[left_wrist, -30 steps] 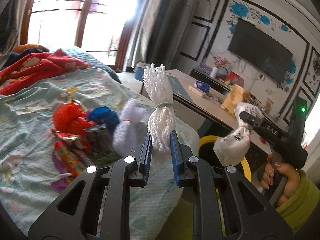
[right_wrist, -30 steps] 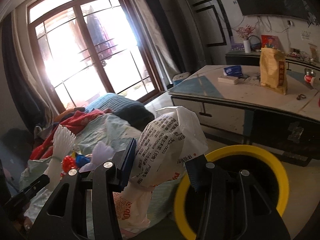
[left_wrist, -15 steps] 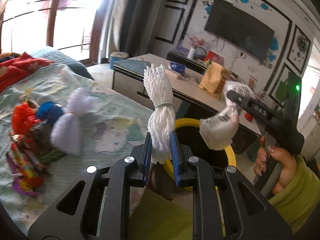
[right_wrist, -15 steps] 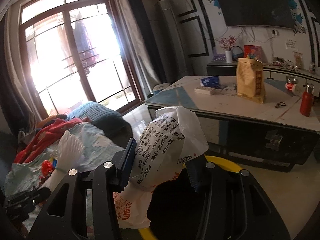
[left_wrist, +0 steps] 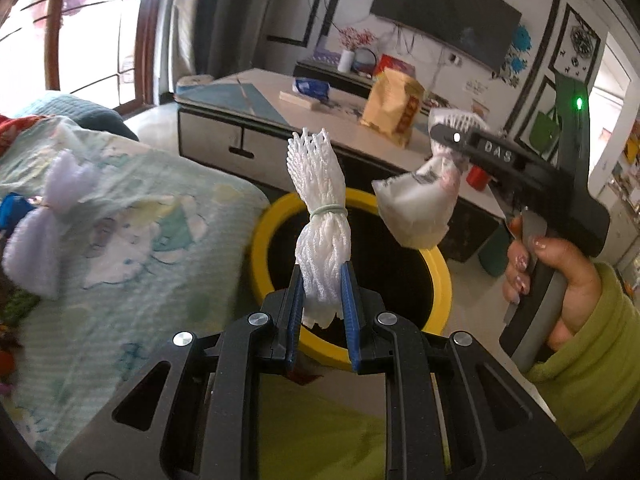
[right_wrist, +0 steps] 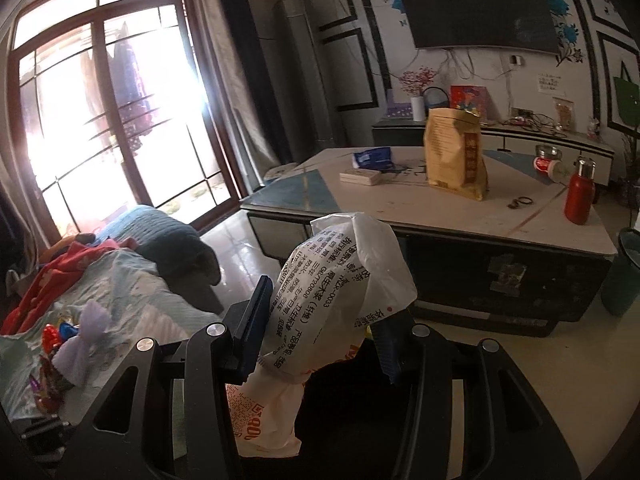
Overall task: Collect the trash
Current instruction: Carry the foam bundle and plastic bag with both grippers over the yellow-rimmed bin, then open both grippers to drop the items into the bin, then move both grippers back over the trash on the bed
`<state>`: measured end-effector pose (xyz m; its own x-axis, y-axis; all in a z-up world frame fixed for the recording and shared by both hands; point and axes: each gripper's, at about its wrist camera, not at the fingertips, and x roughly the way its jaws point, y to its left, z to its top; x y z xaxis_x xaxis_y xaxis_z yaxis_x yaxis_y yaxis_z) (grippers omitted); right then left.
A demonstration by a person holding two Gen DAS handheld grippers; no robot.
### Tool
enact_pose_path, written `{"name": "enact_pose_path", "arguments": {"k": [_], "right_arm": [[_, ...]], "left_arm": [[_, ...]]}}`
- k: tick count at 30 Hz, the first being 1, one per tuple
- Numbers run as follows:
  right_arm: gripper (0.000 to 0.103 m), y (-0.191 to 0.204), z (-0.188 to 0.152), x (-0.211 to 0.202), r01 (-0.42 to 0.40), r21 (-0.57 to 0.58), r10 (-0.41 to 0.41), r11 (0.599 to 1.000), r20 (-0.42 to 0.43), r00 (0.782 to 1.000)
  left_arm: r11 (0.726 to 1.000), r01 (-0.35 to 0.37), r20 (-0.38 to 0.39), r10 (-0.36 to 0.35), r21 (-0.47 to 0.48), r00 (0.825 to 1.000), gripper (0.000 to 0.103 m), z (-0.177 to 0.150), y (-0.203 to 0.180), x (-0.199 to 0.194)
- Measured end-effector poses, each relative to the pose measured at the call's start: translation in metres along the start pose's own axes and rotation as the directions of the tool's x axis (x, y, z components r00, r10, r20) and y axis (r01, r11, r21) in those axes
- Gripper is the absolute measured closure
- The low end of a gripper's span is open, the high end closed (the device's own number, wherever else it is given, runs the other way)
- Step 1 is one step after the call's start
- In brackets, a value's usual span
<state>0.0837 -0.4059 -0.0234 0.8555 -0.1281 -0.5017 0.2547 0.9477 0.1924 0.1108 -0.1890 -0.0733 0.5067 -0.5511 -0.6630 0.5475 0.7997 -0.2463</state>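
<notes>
Waiting on the bed (left_wrist: 132,240), a purple foam net (left_wrist: 44,236) and a heap of bright wrappers (right_wrist: 50,360) are left to collect. Below both held pieces stands the yellow-rimmed bin (left_wrist: 352,344), its mouth open. Clamped in the right gripper (right_wrist: 320,336) is a printed plastic bag (right_wrist: 340,292); the left gripper (left_wrist: 322,316) pinches a white foam net (left_wrist: 320,216) upright. Neither is dropped in yet.
</notes>
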Motion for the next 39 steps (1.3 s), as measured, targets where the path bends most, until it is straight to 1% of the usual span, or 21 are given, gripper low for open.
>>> {"name": "enact_pose_path", "arguments": {"k": [7,11,12,13,14,15,16,17,18,20,21,23,25,28,33,36,39], "right_arm": [[0.056,-0.014,-0.008,0.011,0.039,-0.009,-0.039,0.999,-0.029,0.999],[0.053,-0.02,-0.01,0.019,0.035,0.003,-0.035,0.999,-0.051,0.998],[0.051,-0.021,-0.01,0.02,0.033,0.007,-0.033,0.999,-0.057,0.998],[0.05,-0.022,-0.01,0.021,0.028,0.012,-0.027,1.0,-0.062,0.998],[0.048,-0.021,-0.01,0.022,0.023,0.013,-0.022,1.0,-0.063,0.998],[0.045,-0.022,-0.01,0.023,0.02,0.014,-0.019,1.0,-0.063,0.998],[0.042,-0.021,-0.011,0.023,0.019,0.012,-0.019,1.0,-0.062,0.998],[0.042,-0.021,-0.011,0.023,0.019,0.011,-0.018,1.0,-0.062,0.998],[0.04,-0.02,-0.011,0.023,0.017,0.01,-0.016,1.0,-0.062,0.998],[0.037,-0.018,-0.011,0.023,0.012,0.013,-0.011,1.0,-0.062,0.998],[0.035,-0.017,-0.011,0.022,0.006,0.016,-0.005,1.0,-0.061,0.998],[0.034,-0.013,-0.012,0.021,-0.002,0.014,0.003,1.0,-0.058,0.998],[0.031,-0.008,-0.012,0.019,-0.014,0.012,0.015,1.0,-0.055,0.998],[0.027,-0.001,-0.011,0.013,-0.029,0.006,0.029,1.0,-0.041,0.999],[0.022,0.014,-0.01,0.002,-0.057,-0.002,0.057,0.998,-0.013,0.998],[0.021,0.024,-0.009,-0.003,-0.077,-0.008,0.077,0.997,-0.008,0.997],[0.021,0.034,-0.01,-0.008,-0.1,-0.023,0.1,0.995,-0.004,0.995]], "left_arm": [[0.999,0.018,-0.067,-0.017,0.028,0.998,0.09,-0.001,-0.01,0.035],[0.999,0.028,-0.076,-0.025,0.042,0.997,0.089,0.001,-0.016,0.047],[0.998,0.031,-0.074,-0.028,0.045,0.997,0.089,0.001,-0.018,0.049],[0.998,0.034,-0.072,-0.031,0.046,0.997,0.084,0.002,-0.018,0.051],[0.998,0.035,-0.07,-0.031,0.045,0.997,0.075,0.002,-0.018,0.052],[0.999,0.032,-0.067,-0.029,0.043,0.997,0.069,0.003,-0.018,0.052],[0.999,0.029,-0.062,-0.027,0.039,0.998,0.058,0.002,-0.017,0.051],[0.999,0.031,-0.058,-0.029,0.031,0.998,0.052,0.001,-0.016,0.05],[0.999,0.031,-0.054,-0.03,0.022,0.998,0.05,0.001,-0.014,0.048],[1.0,0.014,-0.038,-0.013,0.011,0.999,0.033,0.001,-0.011,0.044],[1.0,0.008,-0.022,-0.008,0.004,1.0,0.03,0.001,-0.008,0.039],[1.0,-0.005,0.003,0.005,-0.004,1.0,0.019,0.002,-0.005,0.031],[1.0,-0.025,0.031,0.026,-0.018,0.999,0.012,0.002,0.0,0.021],[0.998,-0.053,0.064,0.055,-0.039,0.996,0.011,0.005,0.007,0.008],[0.992,-0.117,0.118,0.121,-0.044,0.986,0.011,0.006,0.016,-0.01],[0.989,-0.132,0.139,0.14,-0.065,0.98,0.011,0.006,0.024,-0.022],[0.984,-0.161,0.167,0.173,-0.082,0.971,0.011,0.007,0.034,-0.035]]}}
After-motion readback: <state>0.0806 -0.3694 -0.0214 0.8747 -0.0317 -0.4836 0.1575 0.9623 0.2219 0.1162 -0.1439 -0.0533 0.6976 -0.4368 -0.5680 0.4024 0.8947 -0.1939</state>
